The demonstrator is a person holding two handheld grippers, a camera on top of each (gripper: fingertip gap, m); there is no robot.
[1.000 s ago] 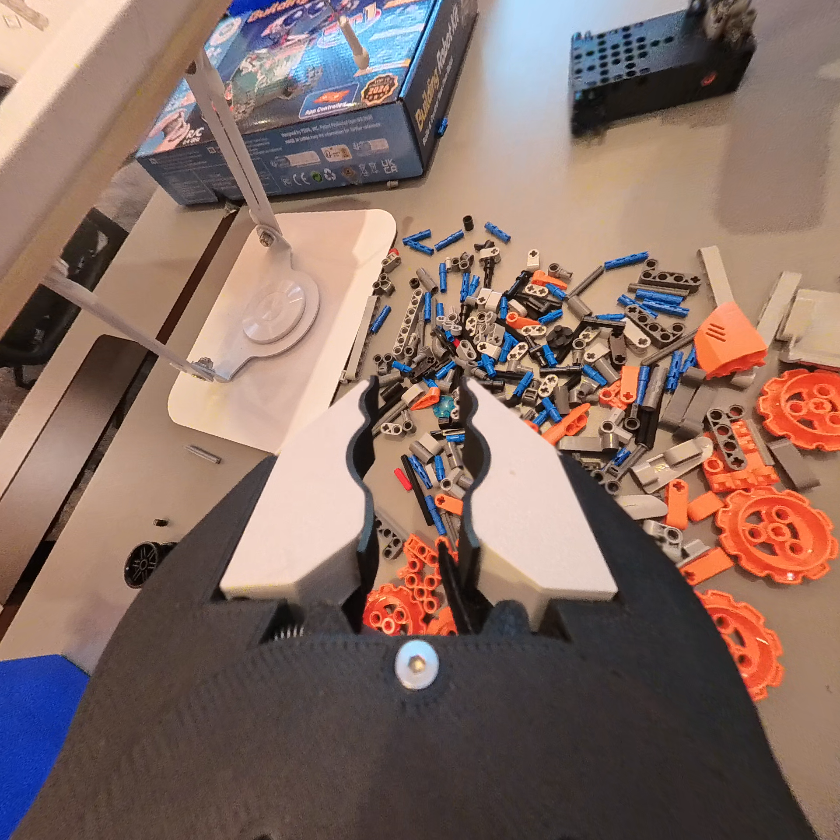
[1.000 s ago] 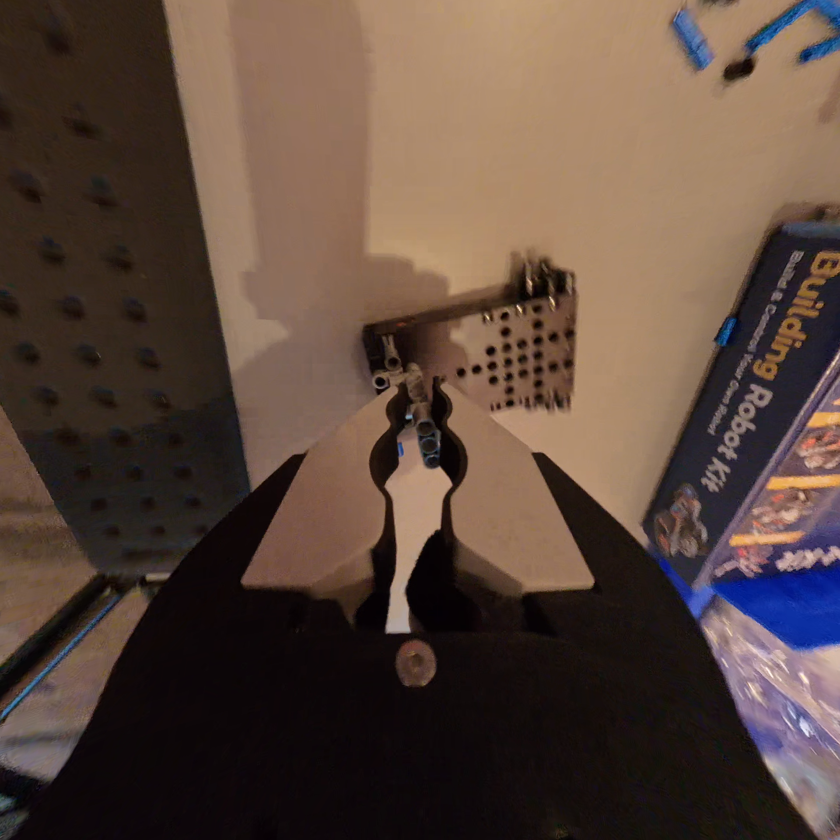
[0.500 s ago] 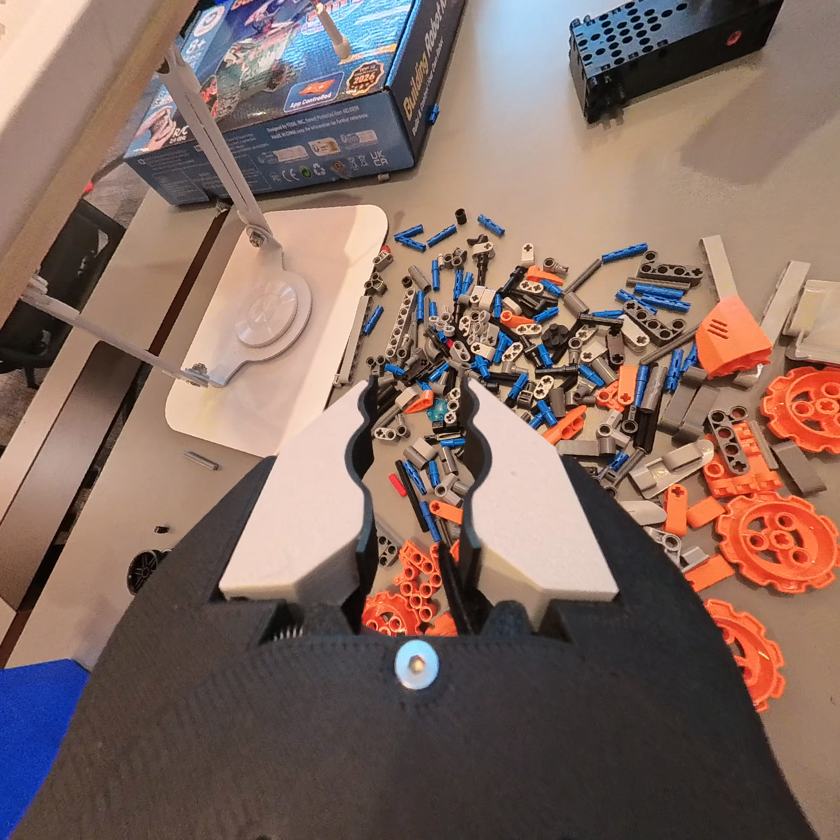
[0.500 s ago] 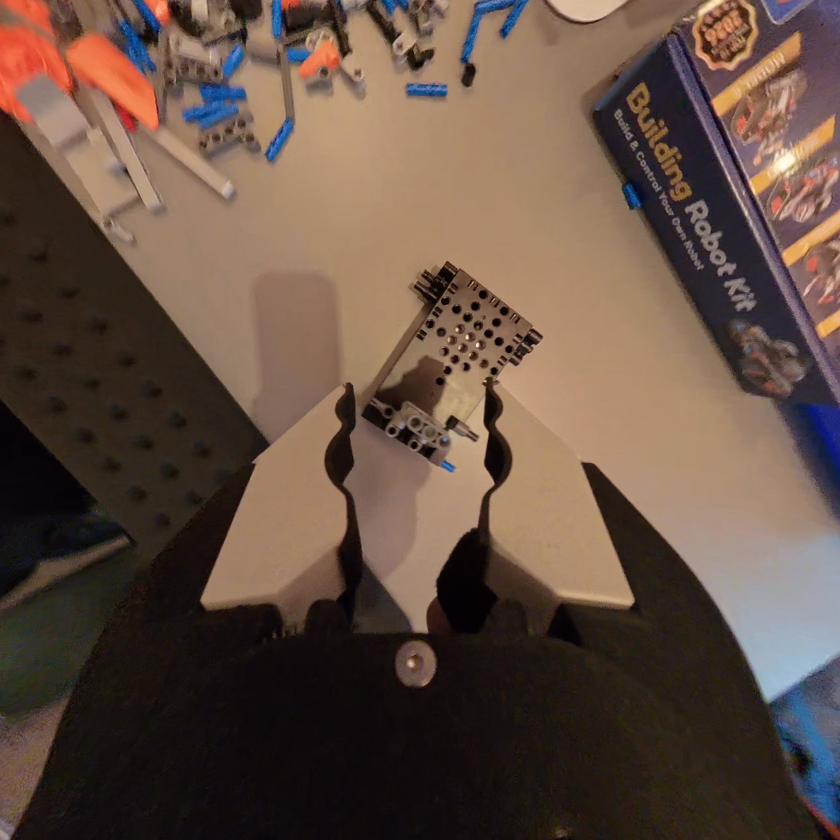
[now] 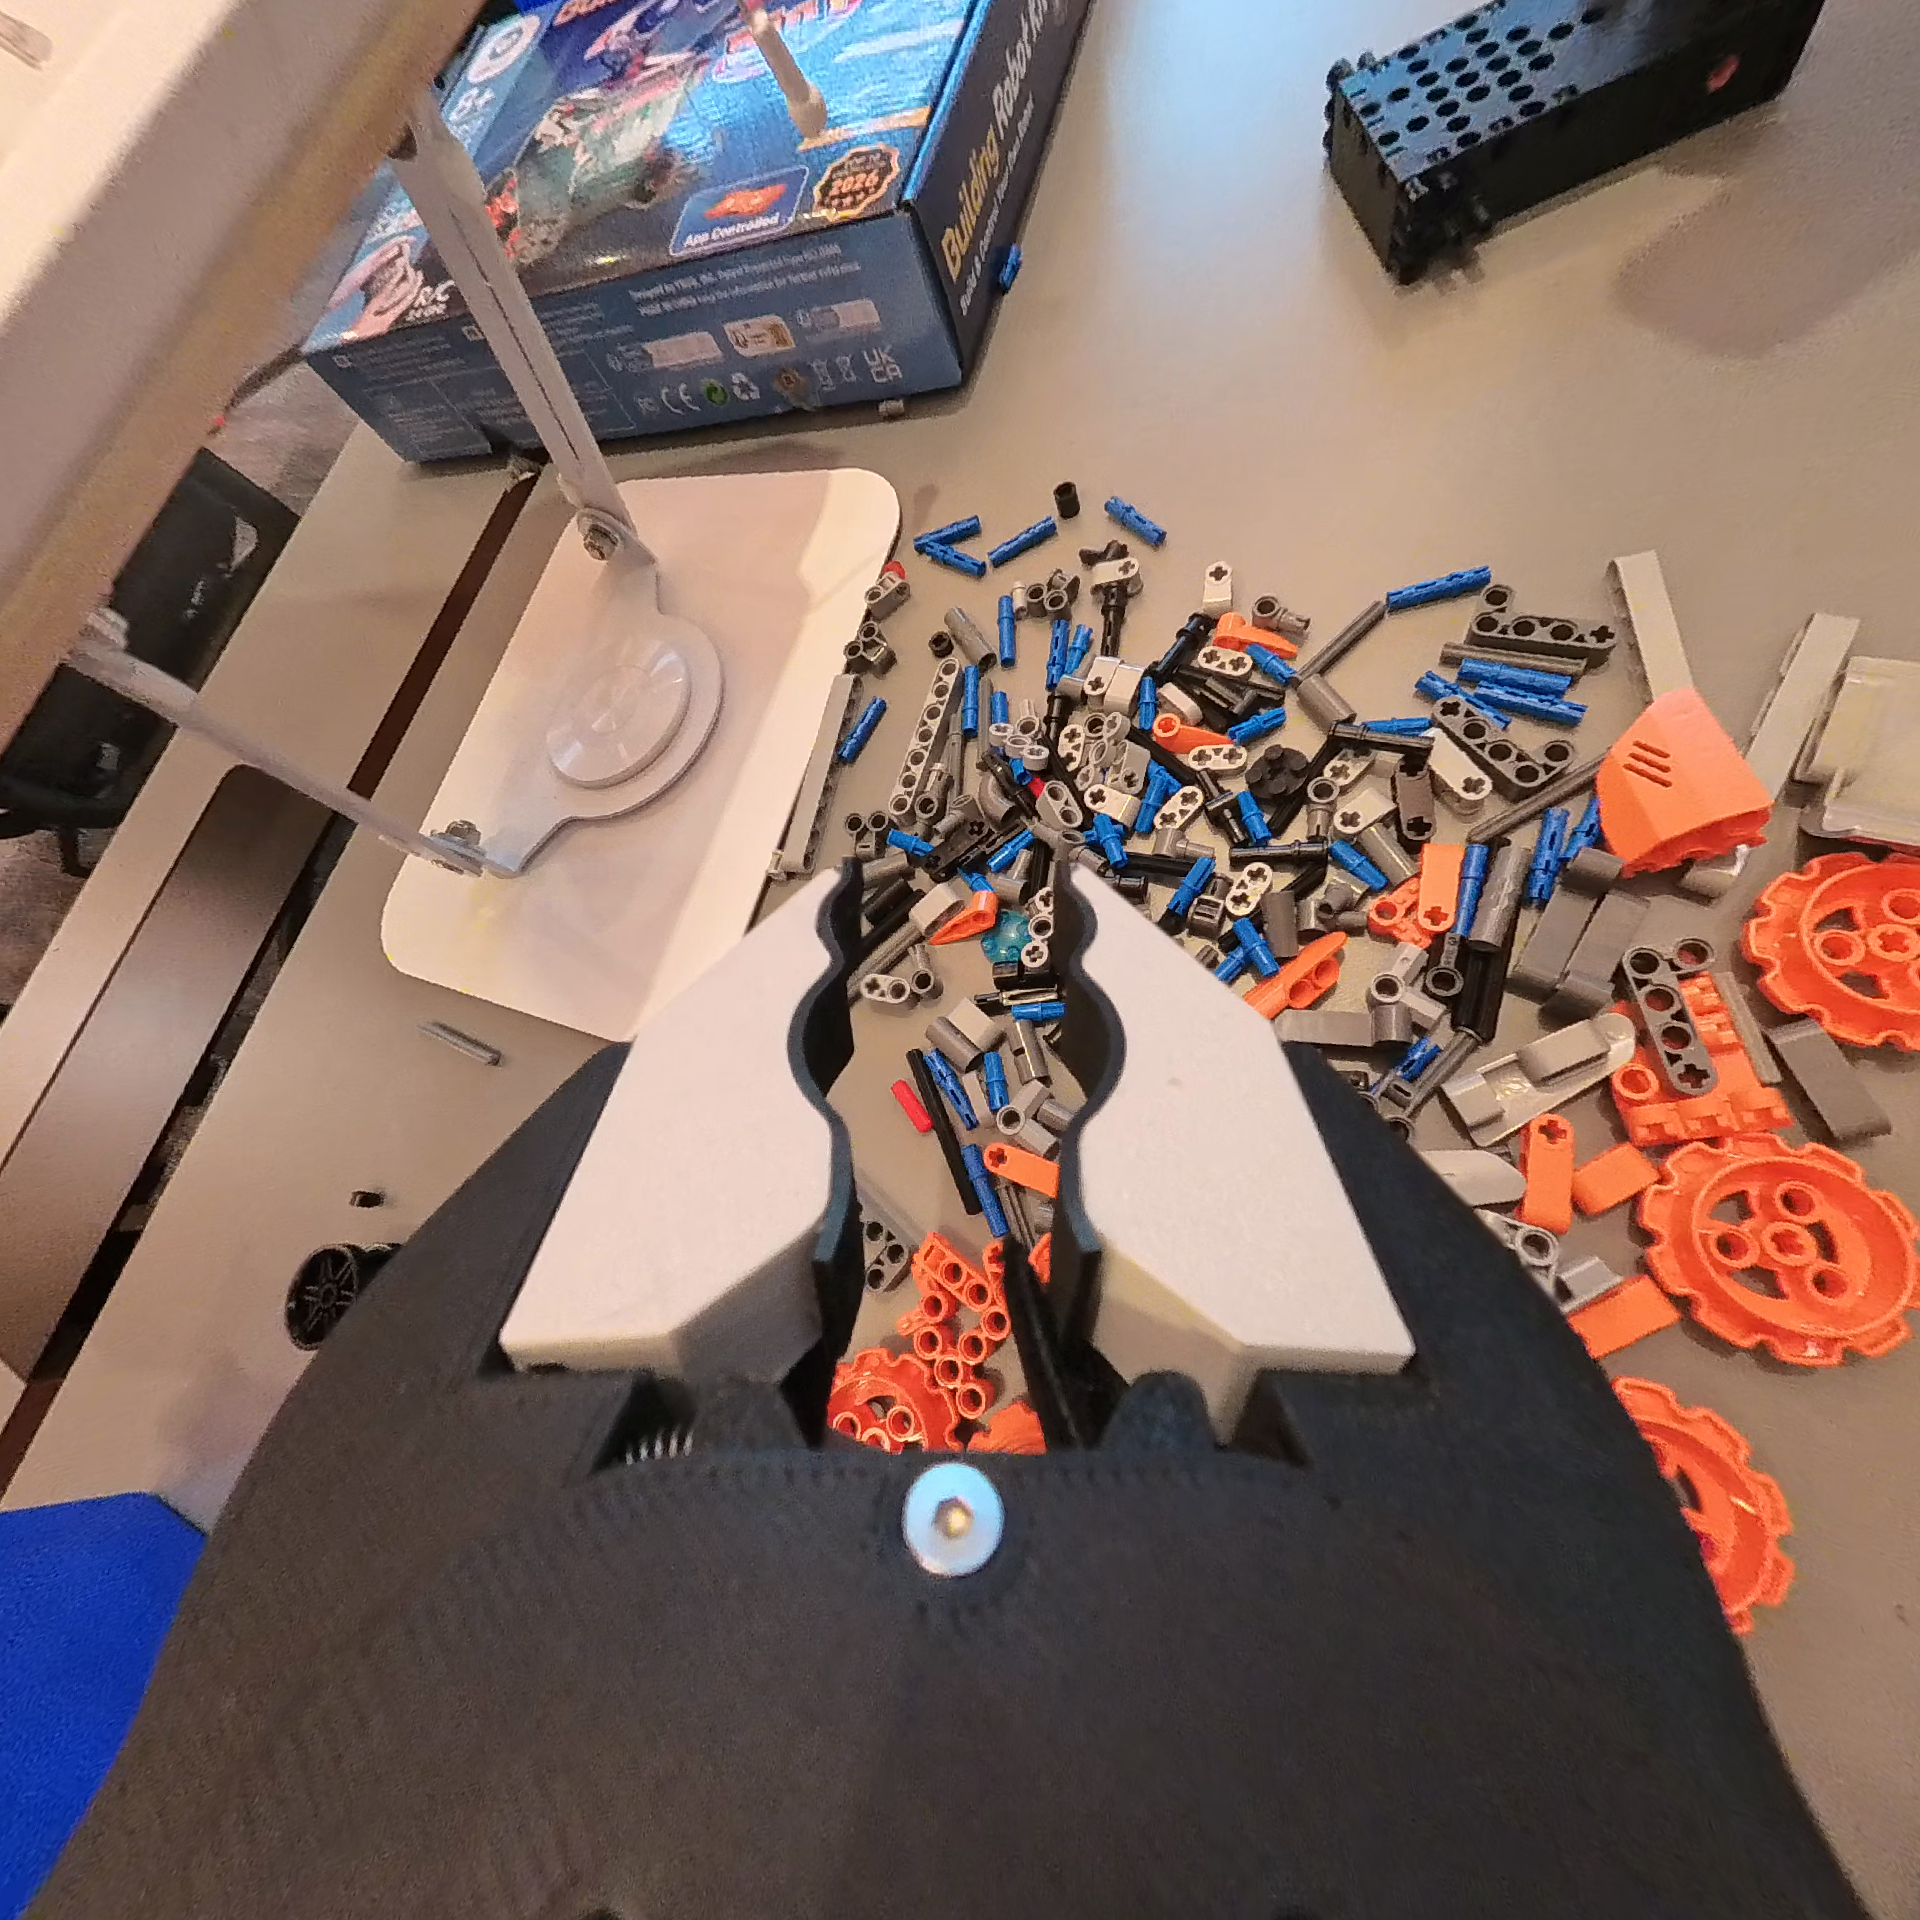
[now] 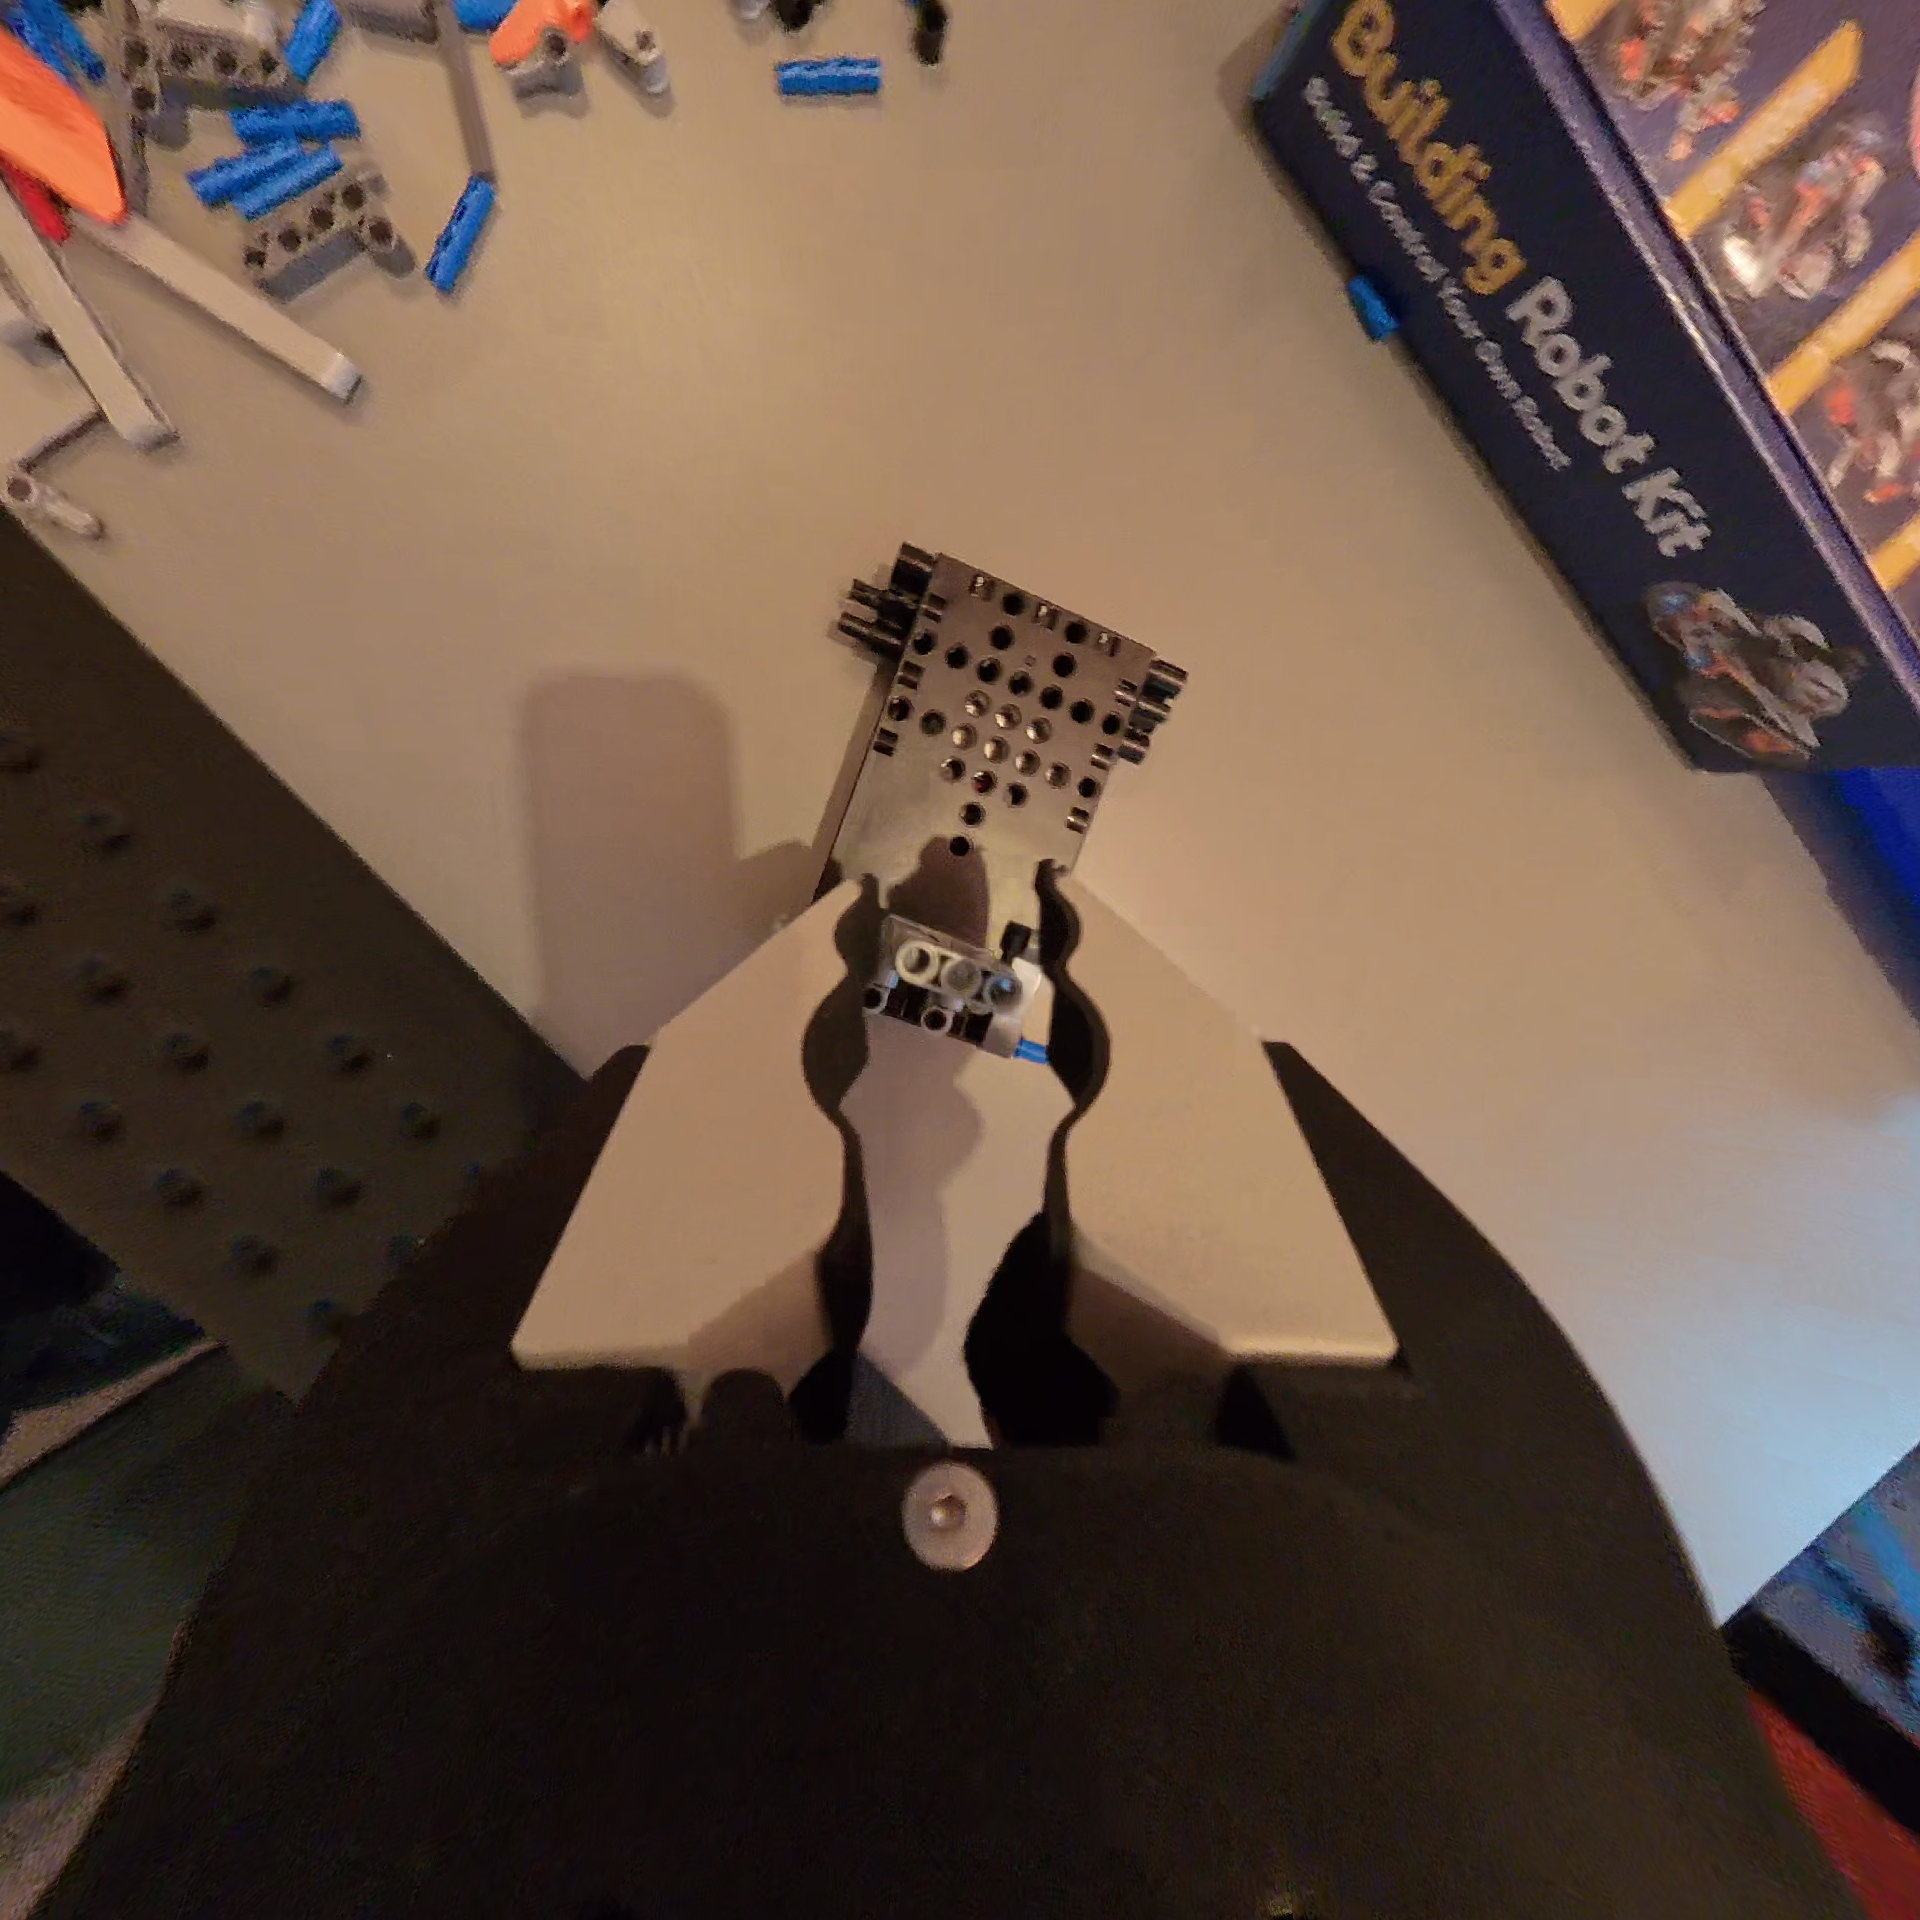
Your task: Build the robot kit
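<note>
While the left gripper hovers with jaws apart and empty over the parts pile, the right gripper, also apart, straddles a grey connector on the black block at 12 o'clock. Risk: closing off-centre knocks the connector loose.

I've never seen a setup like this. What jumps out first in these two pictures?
The big heap of small blue, grey and orange building pieces on the grey table, with the open left gripper poised above its near edge. Orange toothed wheels lie along the heap's right side. In the other view, the open right gripper hangs over a black block full of holes, beside a blue kit box.
</note>
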